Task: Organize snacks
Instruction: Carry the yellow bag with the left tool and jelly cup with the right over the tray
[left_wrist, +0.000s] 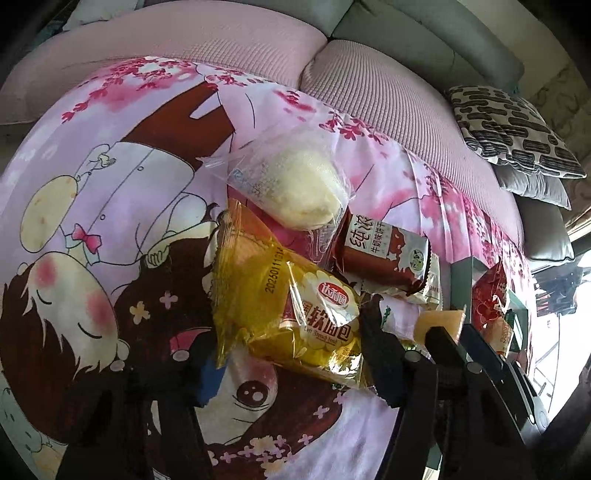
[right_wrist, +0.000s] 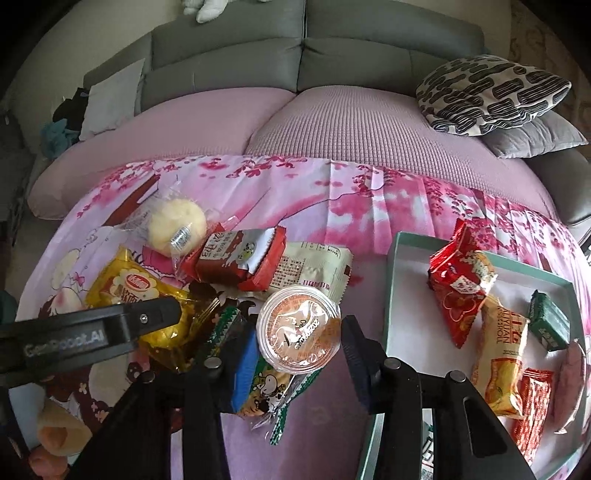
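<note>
L gripper (left_wrist: 284, 354) clamps yellow bread bag (left_wrist: 288, 314), R gripper (right_wrist: 299, 343) clamps jelly cup (right_wrist: 298, 330): lift straight, w/o squeezing, into tray (right_wrist: 391, 280).

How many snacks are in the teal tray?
5: red packet at back, yellow packet middle, green packet right, orange-red packet in front, pink one at right edge; others may be hidden.

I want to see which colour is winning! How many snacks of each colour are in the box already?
Red: 2, a red packet and a red striped packet
Yellow: 1, a yellow packet
Green: 1, a green packet
Pink: 1, a pink snack
Total: 5 showing in the box. Red wins!
</note>
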